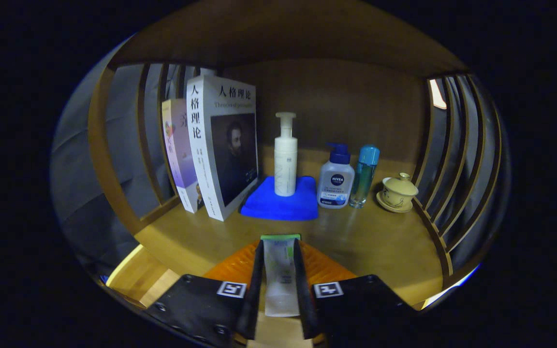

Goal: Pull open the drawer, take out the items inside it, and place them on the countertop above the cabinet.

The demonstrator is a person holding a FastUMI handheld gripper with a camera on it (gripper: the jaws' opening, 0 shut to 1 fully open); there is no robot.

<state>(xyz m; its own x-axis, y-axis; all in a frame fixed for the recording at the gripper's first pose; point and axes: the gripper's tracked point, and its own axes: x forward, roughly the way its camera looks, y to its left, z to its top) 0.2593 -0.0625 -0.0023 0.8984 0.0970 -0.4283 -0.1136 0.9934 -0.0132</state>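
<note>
Gripping a white tube [279, 270] with a green end, the gripper [278, 251] has both fingers pressed against the tube's sides, above the front edge of the countertop [365, 246]. Beyond the fingers, toward the countertop's back edge, a white pump bottle [285, 159] stands on a blue cloth [281, 205]. Two books [211, 145] lean at the left side; a lidded cup [397, 192] sits at the right.

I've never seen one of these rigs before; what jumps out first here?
The fingers pinch a pale tube right up close, above the wooden countertop. Beyond them, a white pump bottle stands on a bright blue cloth, with two upright books beside it.
</note>
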